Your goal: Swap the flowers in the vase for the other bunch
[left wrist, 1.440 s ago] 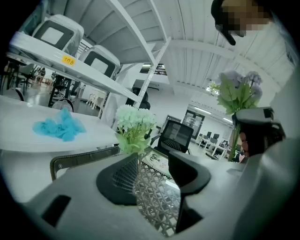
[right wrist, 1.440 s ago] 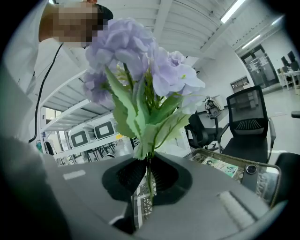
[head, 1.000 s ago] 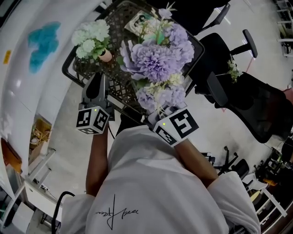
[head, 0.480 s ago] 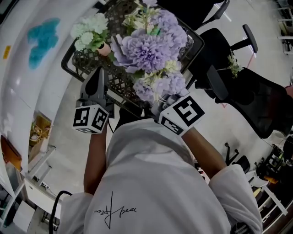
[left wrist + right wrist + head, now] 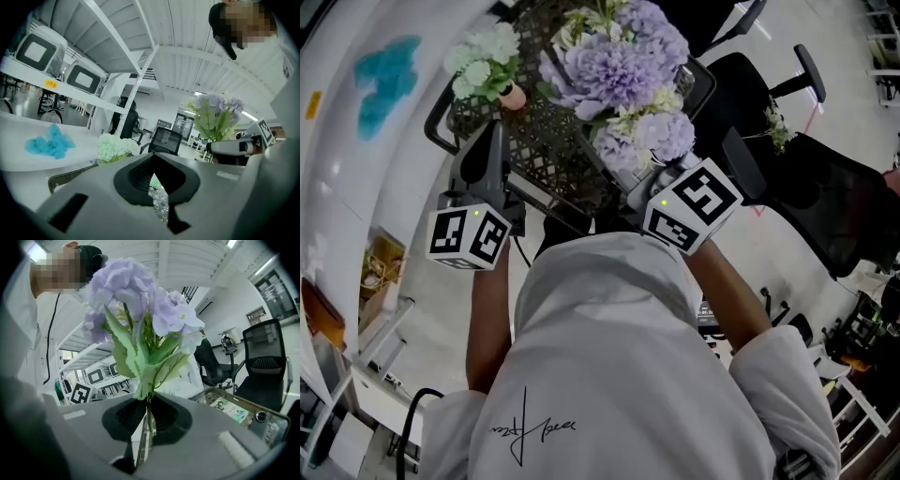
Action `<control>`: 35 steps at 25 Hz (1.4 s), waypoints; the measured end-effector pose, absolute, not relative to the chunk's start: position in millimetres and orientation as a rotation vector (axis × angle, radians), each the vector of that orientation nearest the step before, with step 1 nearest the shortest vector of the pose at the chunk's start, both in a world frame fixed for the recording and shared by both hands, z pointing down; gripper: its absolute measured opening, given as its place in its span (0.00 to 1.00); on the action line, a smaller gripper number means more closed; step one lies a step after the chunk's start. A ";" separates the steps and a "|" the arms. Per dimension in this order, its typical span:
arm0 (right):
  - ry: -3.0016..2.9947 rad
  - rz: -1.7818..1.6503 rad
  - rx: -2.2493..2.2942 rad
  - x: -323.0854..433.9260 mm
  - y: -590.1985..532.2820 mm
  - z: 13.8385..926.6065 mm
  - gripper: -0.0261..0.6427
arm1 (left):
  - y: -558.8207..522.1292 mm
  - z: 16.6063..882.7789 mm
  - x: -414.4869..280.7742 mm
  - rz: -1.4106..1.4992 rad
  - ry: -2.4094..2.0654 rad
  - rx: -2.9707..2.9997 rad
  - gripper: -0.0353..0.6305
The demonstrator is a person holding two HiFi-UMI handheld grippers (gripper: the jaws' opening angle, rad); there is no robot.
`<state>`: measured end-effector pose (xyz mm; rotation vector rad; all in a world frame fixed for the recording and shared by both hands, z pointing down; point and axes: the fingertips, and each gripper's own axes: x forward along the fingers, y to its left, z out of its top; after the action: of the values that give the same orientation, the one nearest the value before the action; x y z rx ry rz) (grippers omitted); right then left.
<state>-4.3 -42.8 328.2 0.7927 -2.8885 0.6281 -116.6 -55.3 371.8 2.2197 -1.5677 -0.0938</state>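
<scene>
A purple flower bunch (image 5: 609,70) stands upright over the dark wire tray (image 5: 546,161). My right gripper (image 5: 645,184) is shut on its stems (image 5: 146,420), and its blooms (image 5: 140,310) fill the right gripper view. A white-green bunch (image 5: 483,61) sits in a small pink vase (image 5: 514,96) at the tray's far left. My left gripper (image 5: 484,145) hovers at the tray's near left edge, shut with nothing in it (image 5: 157,190). From the left gripper view the white-green bunch (image 5: 115,147) lies ahead to the left and the purple bunch (image 5: 215,110) to the right.
A blue cloth (image 5: 389,80) lies on the white table at the left. Black office chairs (image 5: 811,202) stand to the right of the tray. A booklet (image 5: 227,409) lies in the tray. White shelving (image 5: 108,61) rises behind.
The right gripper has carried the purple bunch to the right and farther over the tray. The left gripper's marker cube has drifted left and nearer in the head view.
</scene>
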 end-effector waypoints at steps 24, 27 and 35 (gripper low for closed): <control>-2.847 0.527 0.757 -11.9 -35.8 317.8 0.09 | -33.5 354.6 -146.8 -0.171 -1.545 2.190 0.05; -2.838 0.544 0.771 -12.9 -33.4 318.4 0.09 | -31.9 355.2 -152.3 -0.179 -1.540 2.188 0.05; -2.822 0.596 0.799 -19.9 -29.8 321.5 0.09 | -24.0 351.4 -157.1 -0.170 -1.508 2.210 0.05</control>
<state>-19.9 -29.8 321.5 0.7989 -2.8217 0.5963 -157.1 -24.0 351.4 2.2102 -1.5080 -0.1700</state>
